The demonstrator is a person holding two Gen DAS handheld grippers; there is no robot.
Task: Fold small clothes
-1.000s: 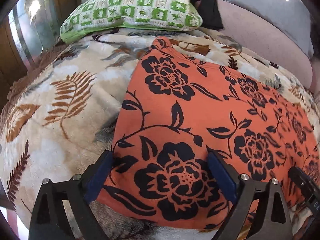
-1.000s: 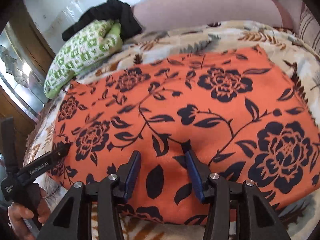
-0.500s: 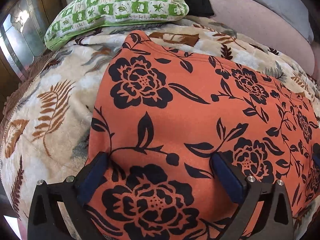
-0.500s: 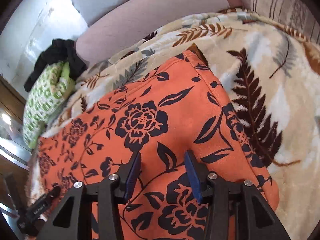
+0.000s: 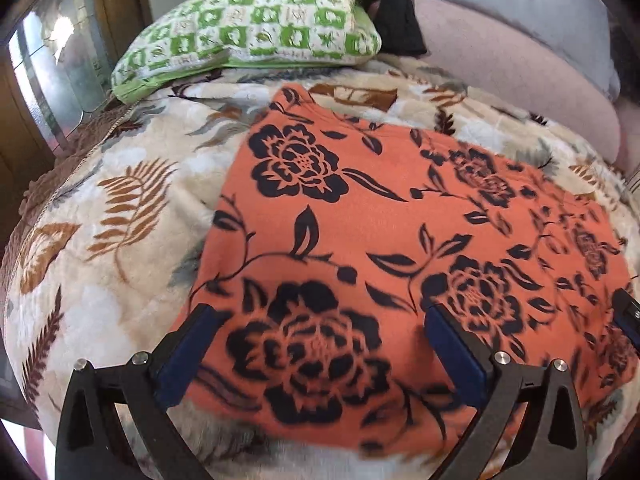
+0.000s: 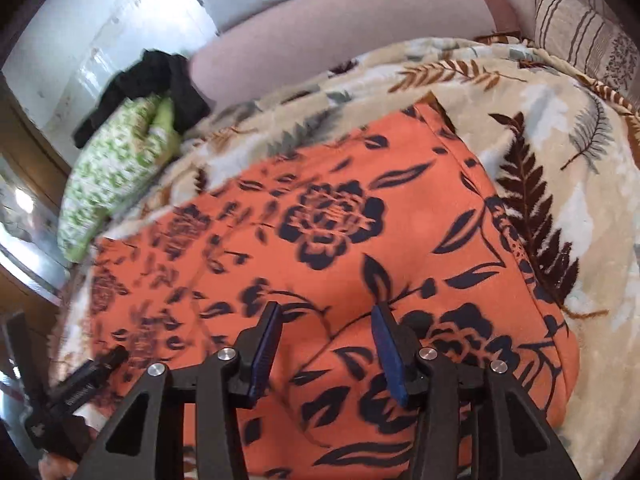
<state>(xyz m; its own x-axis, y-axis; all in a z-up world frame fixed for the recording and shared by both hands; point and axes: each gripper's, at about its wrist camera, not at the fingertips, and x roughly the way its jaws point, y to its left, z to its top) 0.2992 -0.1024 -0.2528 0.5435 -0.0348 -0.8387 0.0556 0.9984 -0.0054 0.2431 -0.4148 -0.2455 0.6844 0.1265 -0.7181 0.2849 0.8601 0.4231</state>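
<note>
We've got the left gripper (image 5: 320, 320) angled steeply down, jaws just opened out to full spread, nothing pinched. Our right gripper (image 6: 326, 330) is tilted down too, jaws roughly half apart, pads clear of any grip.

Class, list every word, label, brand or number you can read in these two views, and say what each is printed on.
Small white lettering on the black body of the left hand-held gripper, seen in the right wrist view: too blurred to read.
The orange floral garment and green-checked pillow carry patterns only, no text.
</note>
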